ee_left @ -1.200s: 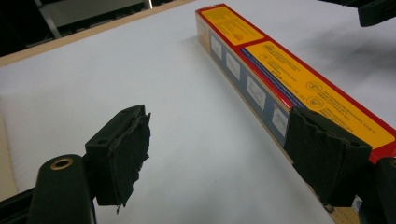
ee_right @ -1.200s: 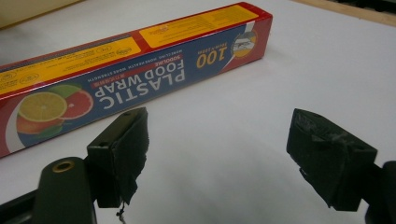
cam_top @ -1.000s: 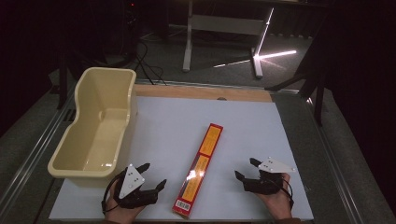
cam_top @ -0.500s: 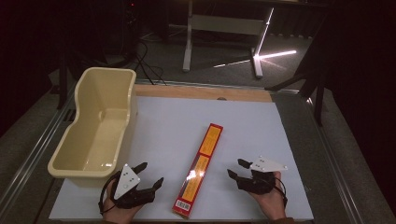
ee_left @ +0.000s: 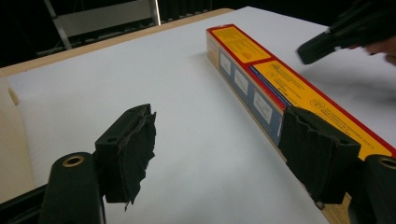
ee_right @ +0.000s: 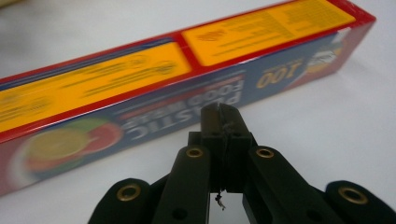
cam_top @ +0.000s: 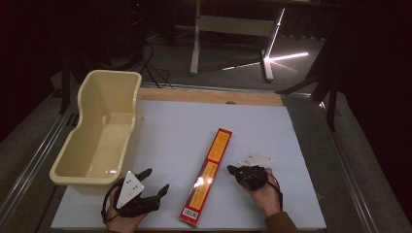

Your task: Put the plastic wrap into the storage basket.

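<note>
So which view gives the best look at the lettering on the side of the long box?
The right gripper view: the box is close, and its blue side reads "PLASTIC FOOD WRAP", upside down. The left gripper view shows the box at a slant, its print too small. The high view shows its whole length from above.

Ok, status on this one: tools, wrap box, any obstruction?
Left tool open beside wrap box. Right tool just closed, empty, tips at box's side. Box flat on table, ungripped. Nothing in the way.
</note>
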Tool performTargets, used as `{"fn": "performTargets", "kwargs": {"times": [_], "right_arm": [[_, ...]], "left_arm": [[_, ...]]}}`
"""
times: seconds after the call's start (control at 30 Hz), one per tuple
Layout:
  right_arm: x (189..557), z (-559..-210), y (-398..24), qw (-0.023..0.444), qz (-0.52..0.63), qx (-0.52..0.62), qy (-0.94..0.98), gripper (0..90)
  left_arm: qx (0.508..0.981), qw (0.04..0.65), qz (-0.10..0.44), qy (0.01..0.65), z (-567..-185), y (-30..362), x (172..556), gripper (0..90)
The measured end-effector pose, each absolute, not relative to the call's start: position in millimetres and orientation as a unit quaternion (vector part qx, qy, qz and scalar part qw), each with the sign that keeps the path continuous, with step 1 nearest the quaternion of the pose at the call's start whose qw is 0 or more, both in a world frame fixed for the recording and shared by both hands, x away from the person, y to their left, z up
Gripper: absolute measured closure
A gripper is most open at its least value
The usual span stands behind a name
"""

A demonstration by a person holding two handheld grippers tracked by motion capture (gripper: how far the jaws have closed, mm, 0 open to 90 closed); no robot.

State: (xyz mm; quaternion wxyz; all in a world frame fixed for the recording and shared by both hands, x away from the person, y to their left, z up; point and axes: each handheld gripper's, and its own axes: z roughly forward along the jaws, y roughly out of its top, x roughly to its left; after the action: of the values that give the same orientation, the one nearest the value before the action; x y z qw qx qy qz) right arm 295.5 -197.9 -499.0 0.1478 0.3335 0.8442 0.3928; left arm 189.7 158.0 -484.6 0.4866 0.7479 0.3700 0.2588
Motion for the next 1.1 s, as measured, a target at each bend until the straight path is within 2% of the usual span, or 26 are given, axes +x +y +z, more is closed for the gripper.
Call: {"fn": "performTargets", "kwargs": {"times": [0.3,0.6,0.87,1.1], "right_arm": [[335,-512,-186,0.141,0.358,0.369,0.846,89.9],[357,-514,-177,0.129,0.352,0.386,0.843,89.9],[378,-516,-149,0.11,0.358,0.38,0.846,90.0],[371,-507,-138,0.12,0.353,0.345,0.861,89.7]], "left_arm": [[0.749,0.487,0.257,0.368,-484,158,189,27.0],[0.749,0.49,0.257,0.365,-484,157,188,27.6],[0.749,0.493,0.256,0.363,-484,157,188,27.6],[0.748,0.494,0.256,0.362,-484,158,186,27.6]]}}
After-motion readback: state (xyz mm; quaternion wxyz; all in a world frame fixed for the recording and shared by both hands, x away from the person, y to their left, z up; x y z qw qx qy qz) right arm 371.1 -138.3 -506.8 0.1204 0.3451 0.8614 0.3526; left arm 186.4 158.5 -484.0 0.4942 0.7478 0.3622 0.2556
